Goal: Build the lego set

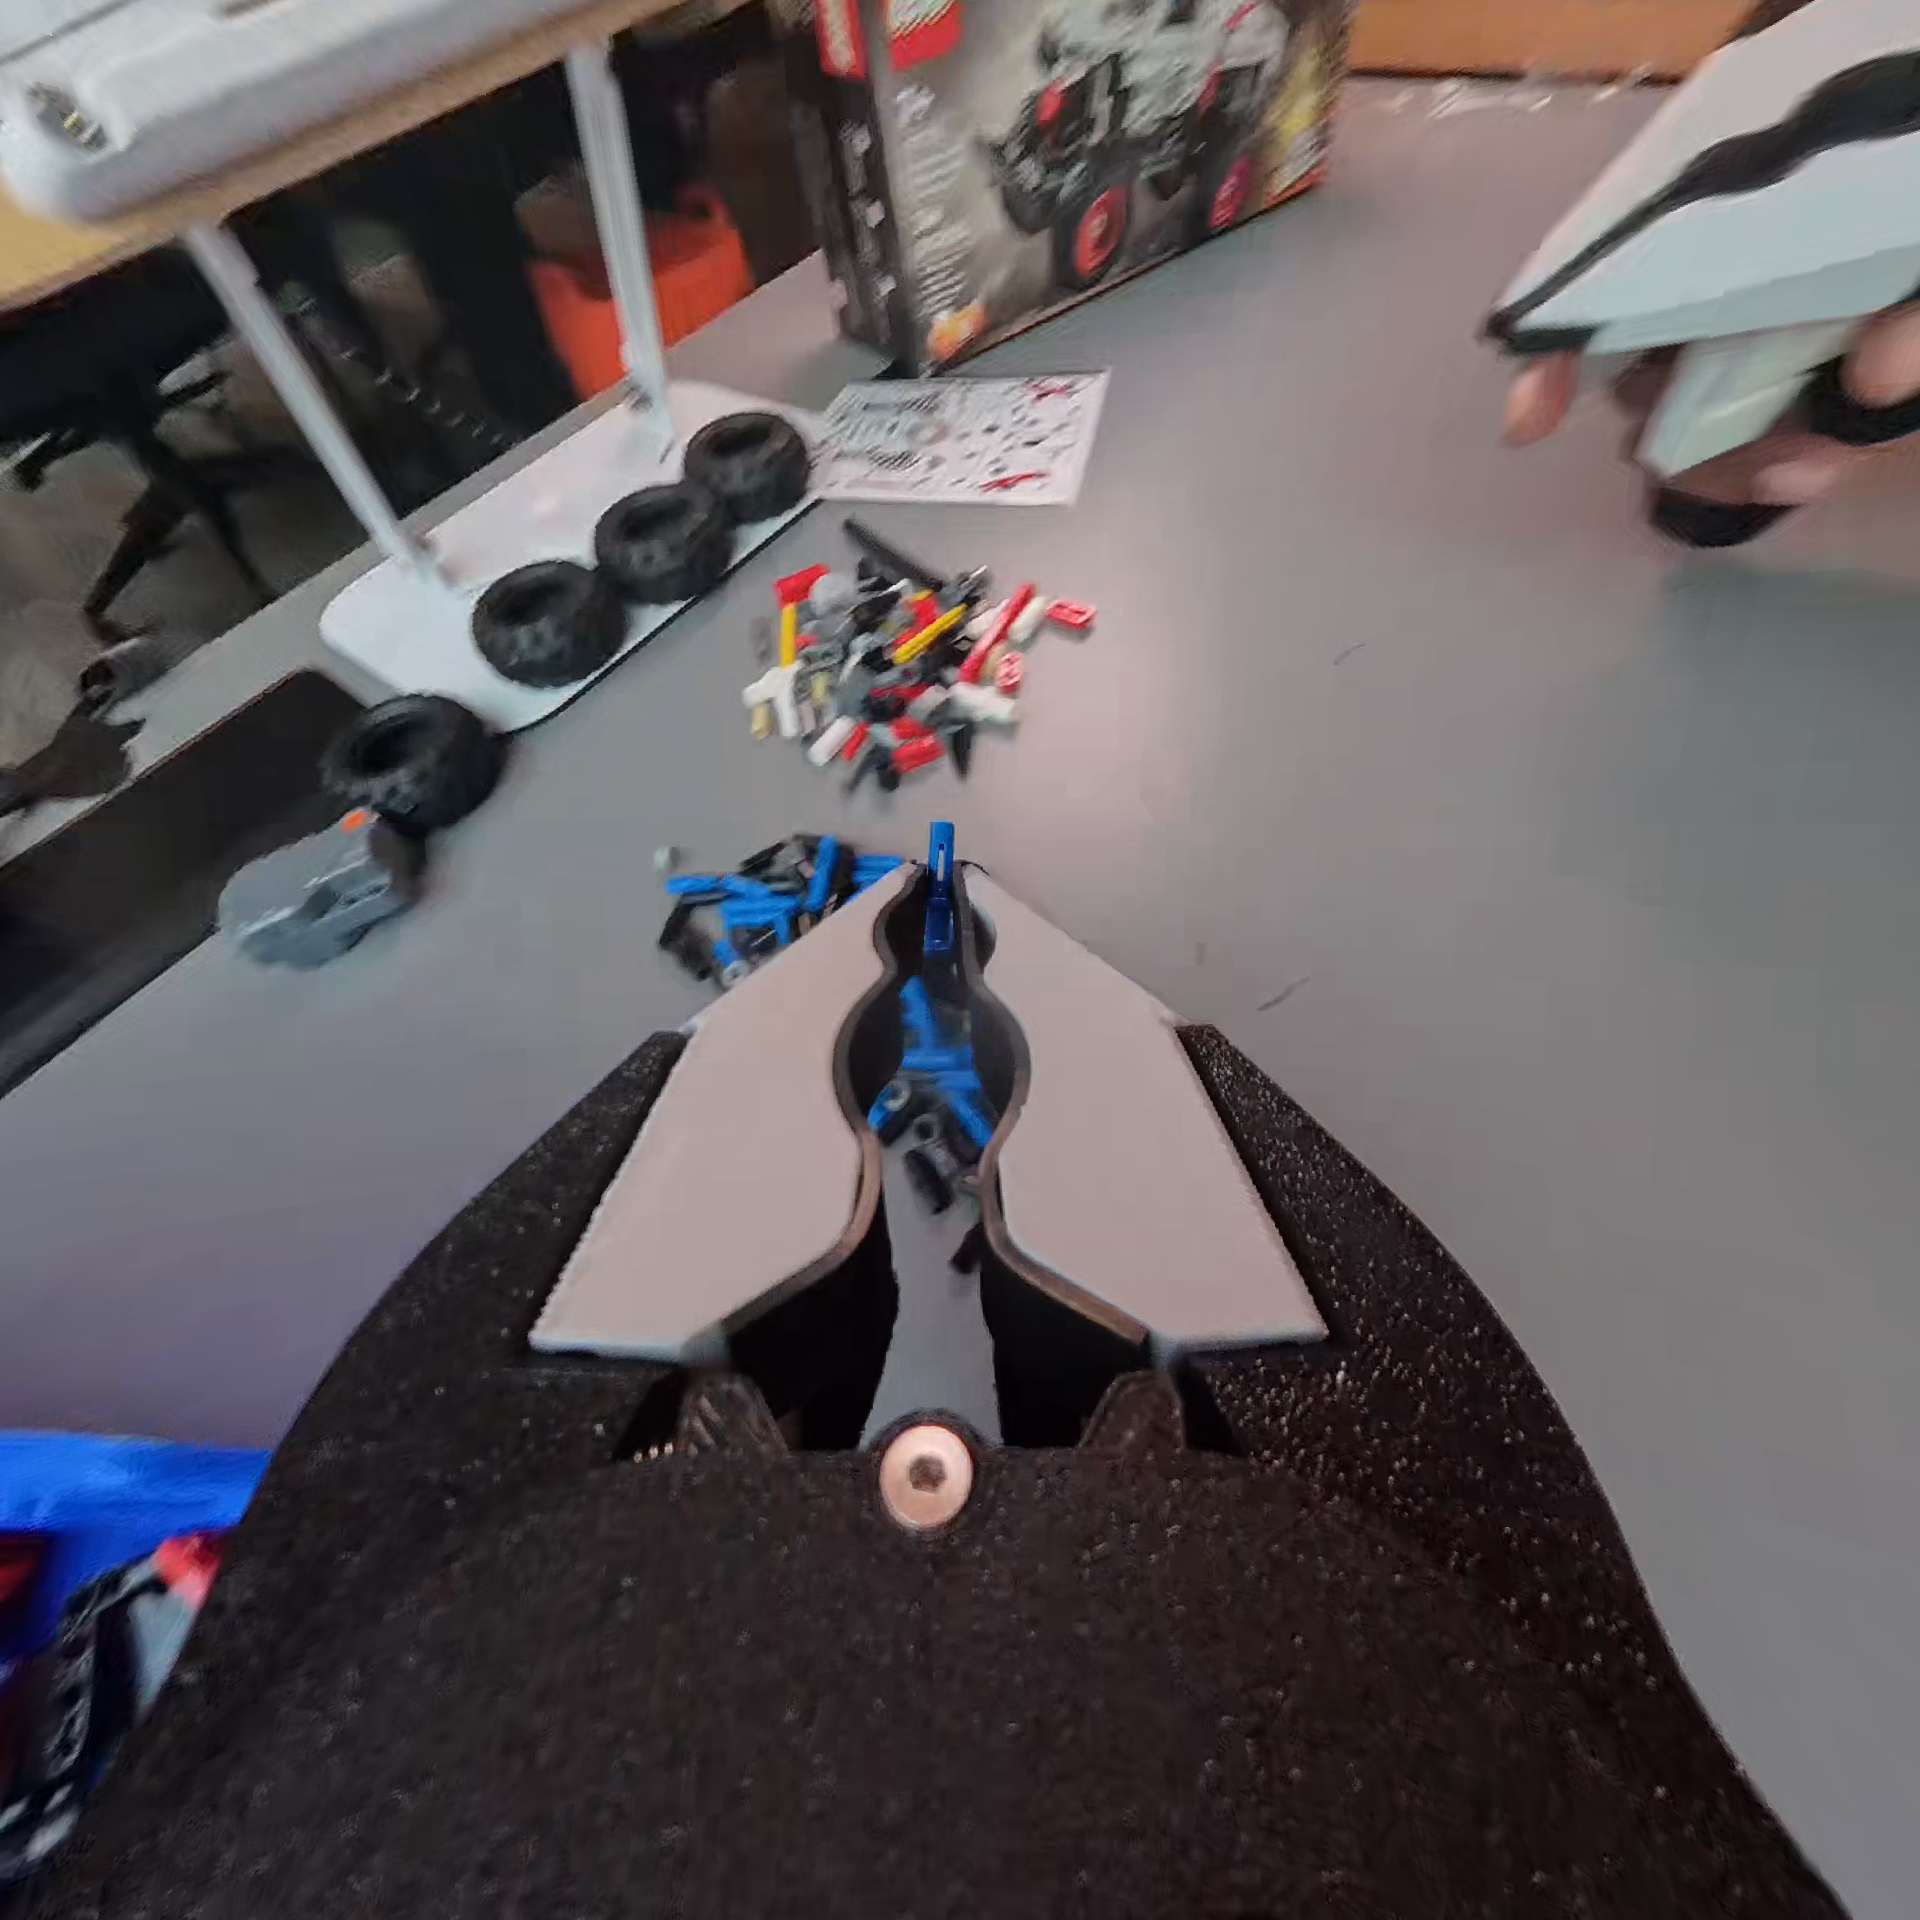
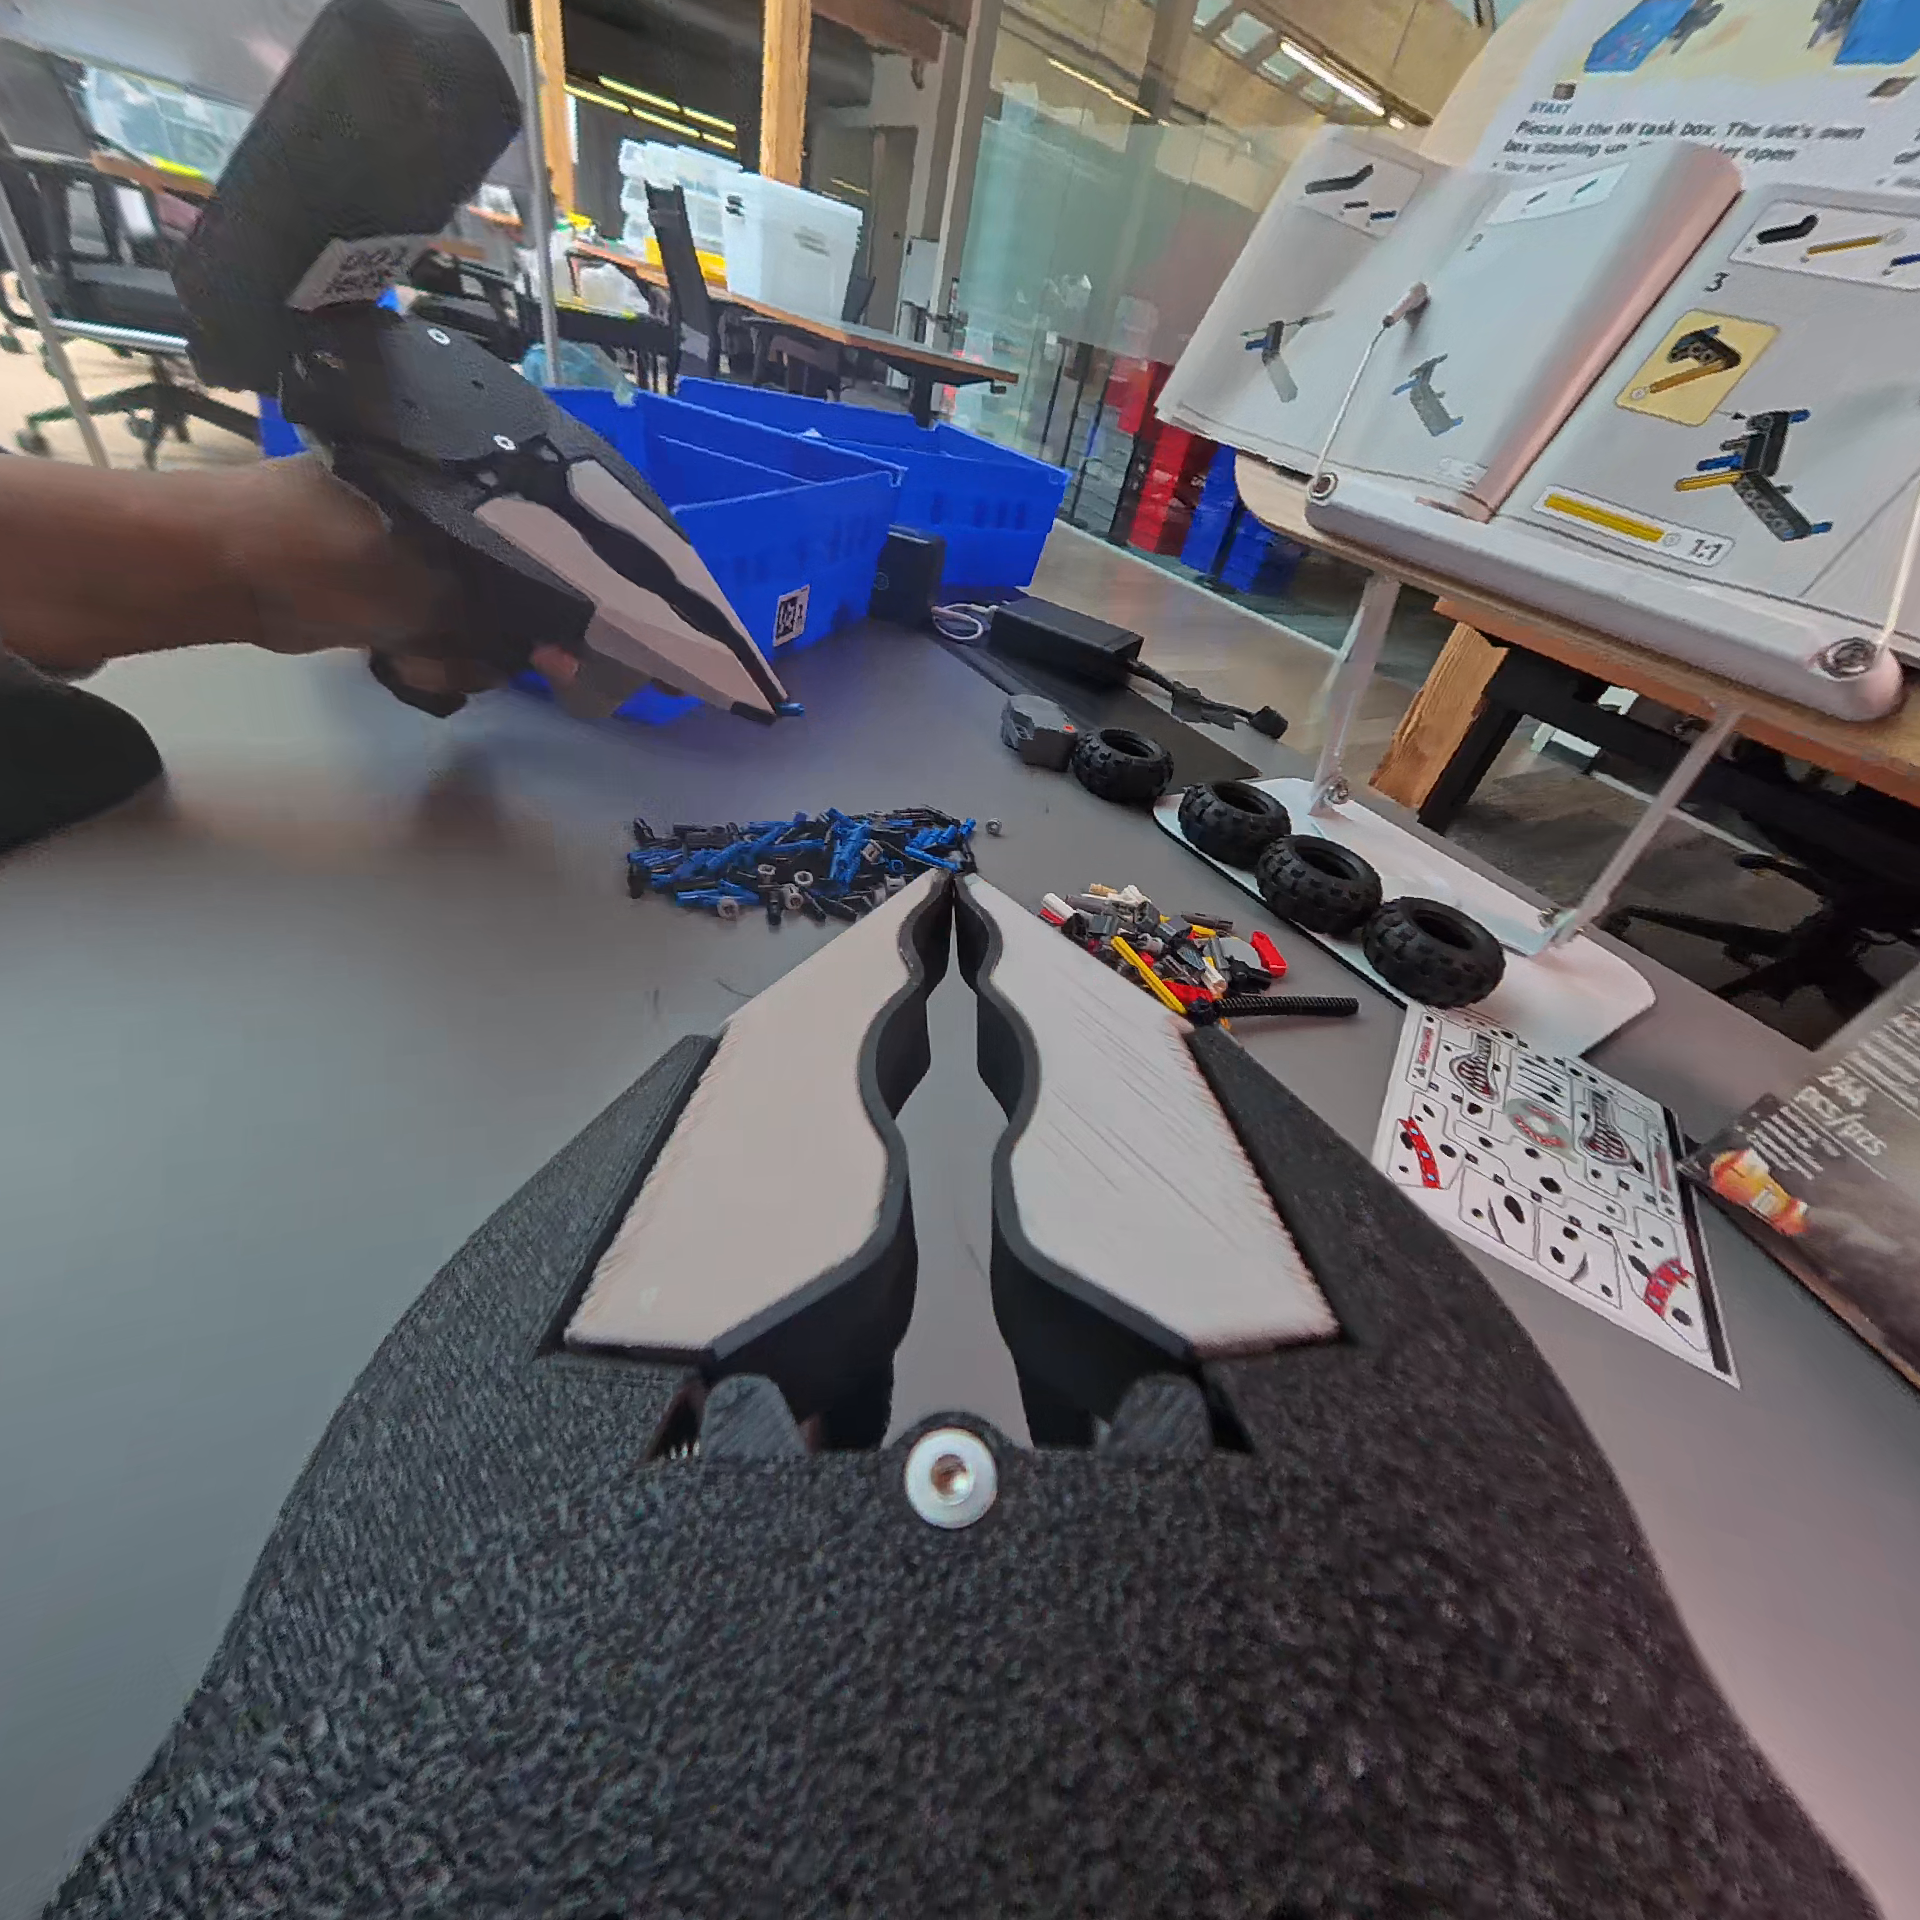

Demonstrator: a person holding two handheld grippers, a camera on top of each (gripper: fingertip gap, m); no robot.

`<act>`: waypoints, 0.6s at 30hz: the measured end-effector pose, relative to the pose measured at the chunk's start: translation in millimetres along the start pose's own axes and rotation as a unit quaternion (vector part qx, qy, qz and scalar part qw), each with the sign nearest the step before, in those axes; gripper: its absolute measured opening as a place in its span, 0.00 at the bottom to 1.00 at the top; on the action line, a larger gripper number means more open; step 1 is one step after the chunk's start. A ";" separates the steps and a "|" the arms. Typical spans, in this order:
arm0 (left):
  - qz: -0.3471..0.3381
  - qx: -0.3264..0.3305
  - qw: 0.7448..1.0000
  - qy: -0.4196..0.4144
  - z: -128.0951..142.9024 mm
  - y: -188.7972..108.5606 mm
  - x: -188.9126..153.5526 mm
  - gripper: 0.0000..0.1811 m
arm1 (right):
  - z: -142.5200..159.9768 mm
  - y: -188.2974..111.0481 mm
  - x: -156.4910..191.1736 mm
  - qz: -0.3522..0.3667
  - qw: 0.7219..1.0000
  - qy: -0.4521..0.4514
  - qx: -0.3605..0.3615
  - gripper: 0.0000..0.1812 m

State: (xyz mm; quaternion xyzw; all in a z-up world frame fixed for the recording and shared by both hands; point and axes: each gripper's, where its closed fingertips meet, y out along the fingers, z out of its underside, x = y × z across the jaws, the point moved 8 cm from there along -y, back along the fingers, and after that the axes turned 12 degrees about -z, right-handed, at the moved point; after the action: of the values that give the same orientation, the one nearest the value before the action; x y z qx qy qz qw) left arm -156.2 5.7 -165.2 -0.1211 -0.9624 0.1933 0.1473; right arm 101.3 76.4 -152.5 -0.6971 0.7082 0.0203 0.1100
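My left gripper is shut on a small blue pin that sticks out past its tips, held above the grey table. It also shows in the right wrist view, raised at the left with the pin at its tip. Under it lies a pile of blue and black pins. A mixed pile of red, yellow, white and grey pieces lies beyond. My right gripper is shut and empty, just short of the pin pile; it shows blurred in the left wrist view.
Several black tyres lie by a white stand holding the open instruction booklet. A grey motor block, a sticker sheet, the set's box and blue bins ring the piles. Some 15 centimeters of space lies between my two pairs of fingers. The grey motor block is about 20 centimeters from my left fingertips and 35 centimeters from my right. It turns up in the right wrist view as well.
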 end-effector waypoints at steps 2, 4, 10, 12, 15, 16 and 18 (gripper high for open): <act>0.094 -0.046 0.994 0.007 -11.6 -8.7 -26.3 0.02 | -10.5 16.4 6.2 -0.075 0.997 0.002 0.013 0.00; 0.162 -0.070 0.984 0.017 -14.3 -10.9 -51.8 0.02 | -16.7 35.7 17.3 -0.161 0.985 -0.016 0.057 0.07; 0.203 -0.069 0.972 0.100 -5.1 -5.7 -87.9 0.03 | -2.0 59.1 49.3 -0.216 0.948 -0.172 0.159 0.12; 0.207 -0.070 0.969 0.116 -3.9 -5.1 -91.4 0.03 | 5.0 56.2 54.8 -0.208 0.942 -0.198 0.172 0.10; 0.218 -0.066 0.964 0.137 -2.0 -4.7 -96.4 0.03 | 11.1 52.2 59.1 -0.214 0.935 -0.212 0.185 0.07; 0.220 -0.066 0.963 0.141 -1.0 -4.9 -97.9 0.03 | 12.0 51.4 59.3 -0.218 0.935 -0.210 0.186 0.06; 0.227 -0.063 0.961 0.144 0.9 -5.3 -100.1 0.03 | 13.9 50.0 60.2 -0.230 0.933 -0.204 0.188 0.04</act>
State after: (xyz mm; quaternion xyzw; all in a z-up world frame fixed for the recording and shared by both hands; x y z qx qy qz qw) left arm -64.6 -28.4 -187.6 -0.3722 -0.8884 0.1418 0.2283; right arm 53.2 21.1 -183.4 -0.7888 0.4813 0.0025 0.3823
